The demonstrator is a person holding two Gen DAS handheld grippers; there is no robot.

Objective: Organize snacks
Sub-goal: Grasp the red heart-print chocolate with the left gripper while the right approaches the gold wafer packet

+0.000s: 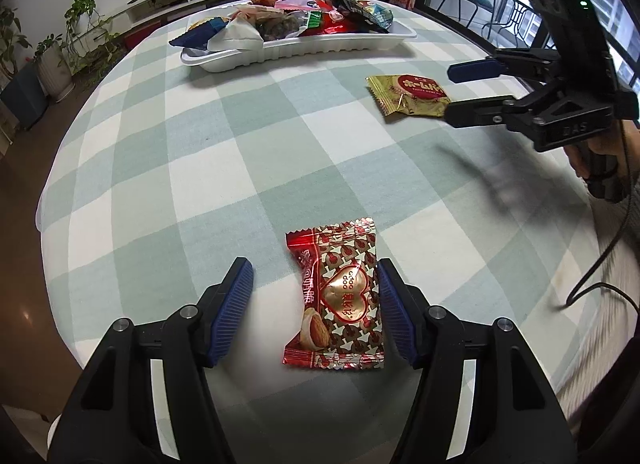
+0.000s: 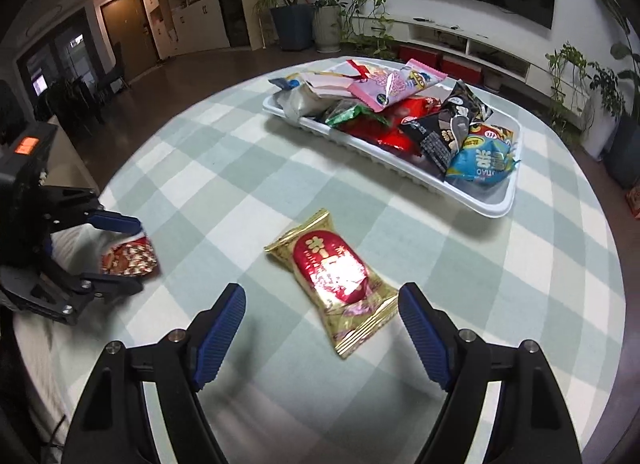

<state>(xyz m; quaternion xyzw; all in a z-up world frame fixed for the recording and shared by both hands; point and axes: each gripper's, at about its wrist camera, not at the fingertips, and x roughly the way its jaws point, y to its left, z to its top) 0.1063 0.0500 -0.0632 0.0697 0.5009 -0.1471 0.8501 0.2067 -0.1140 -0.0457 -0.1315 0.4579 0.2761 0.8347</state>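
Pickup is the step in hand: two loose snacks lie near the tray (image 1: 224,60), a red packet (image 1: 334,300) between the left gripper's (image 1: 316,312) parted fingers, a gold packet (image 2: 334,284) between the right gripper's (image 2: 320,328). Closing is called for next.

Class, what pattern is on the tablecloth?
Pale green and white checks on the tablecloth, clearest in the left wrist view.

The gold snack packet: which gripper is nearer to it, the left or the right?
Right. The right gripper is open with its fingers on either side of the gold packet, not pressing it. The left gripper is farther off, around the red packet.
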